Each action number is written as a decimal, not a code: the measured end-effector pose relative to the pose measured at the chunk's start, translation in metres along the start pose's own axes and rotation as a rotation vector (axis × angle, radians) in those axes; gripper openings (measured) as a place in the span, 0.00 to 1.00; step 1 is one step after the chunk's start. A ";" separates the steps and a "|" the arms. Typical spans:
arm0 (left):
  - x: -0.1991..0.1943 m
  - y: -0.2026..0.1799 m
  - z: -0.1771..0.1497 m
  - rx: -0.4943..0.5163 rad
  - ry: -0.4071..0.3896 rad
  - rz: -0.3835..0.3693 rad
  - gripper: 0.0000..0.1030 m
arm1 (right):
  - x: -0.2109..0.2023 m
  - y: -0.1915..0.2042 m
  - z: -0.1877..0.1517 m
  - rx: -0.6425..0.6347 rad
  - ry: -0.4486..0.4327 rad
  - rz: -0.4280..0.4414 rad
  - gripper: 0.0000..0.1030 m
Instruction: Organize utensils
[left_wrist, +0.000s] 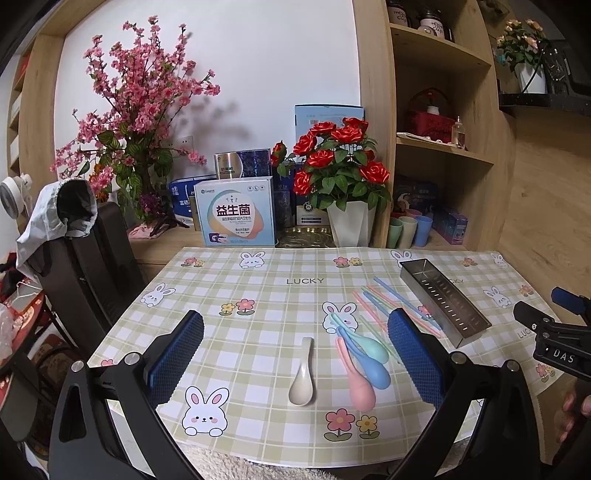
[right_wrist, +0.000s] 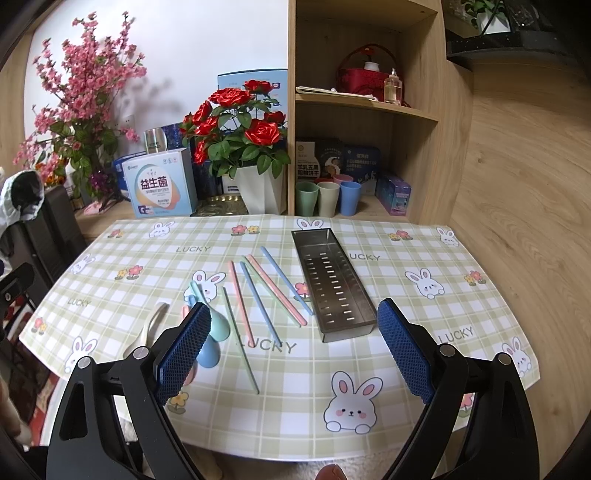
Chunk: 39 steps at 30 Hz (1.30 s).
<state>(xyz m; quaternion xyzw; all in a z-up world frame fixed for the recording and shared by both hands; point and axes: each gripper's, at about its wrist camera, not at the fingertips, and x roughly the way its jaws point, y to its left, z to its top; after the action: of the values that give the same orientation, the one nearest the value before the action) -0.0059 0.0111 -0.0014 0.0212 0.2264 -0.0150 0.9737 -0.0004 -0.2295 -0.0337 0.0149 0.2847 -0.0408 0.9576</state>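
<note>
Lying loose: nothing is sorted yet; every utensil rests on the checked rabbit tablecloth (right_wrist: 388, 369).
Chopsticks: six by my count, pastel sticks (right_wrist: 258, 291) fanned at centre frame in the right wrist view, just left of the tray; two pink, two blue, two pale green, some crossing.
Spoons: four; a cream spoon (left_wrist: 303, 384) alone at lower centre of the left wrist view, and just right of it a nested pink spoon (left_wrist: 360, 391), blue spoon (left_wrist: 373, 373) and mint spoon (left_wrist: 371, 349), overlapping.
Tray: one perforated steel utensil tray (right_wrist: 332, 284), empty, right of centre, long side running along the chopsticks, which likely makes sliding them in easy.
Left gripper (left_wrist: 295, 354): spread wide, holding nothing, framing the spoons, probably lined up for them.
Right gripper (right_wrist: 293, 354): also spread and empty, raised above the near table edge, aimed at the chopsticks and tray.
Cups: three visible in a row, green, beige, blue (right_wrist: 349, 197), on the shelf at upper centre.
Progress: I judge the task at its very start.
</note>
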 end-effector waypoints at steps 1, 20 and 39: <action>0.000 0.000 0.000 0.001 0.000 0.000 0.95 | 0.000 0.000 0.000 0.000 0.000 0.000 0.86; -0.002 0.000 0.000 0.005 -0.004 0.003 0.95 | 0.000 0.000 0.000 -0.001 0.002 -0.001 0.86; -0.002 -0.001 0.000 0.005 -0.004 0.004 0.95 | 0.000 0.000 0.000 -0.001 0.003 -0.001 0.86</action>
<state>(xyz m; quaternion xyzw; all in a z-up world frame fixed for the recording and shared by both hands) -0.0082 0.0106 -0.0004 0.0239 0.2244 -0.0137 0.9741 0.0001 -0.2296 -0.0335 0.0143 0.2863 -0.0413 0.9571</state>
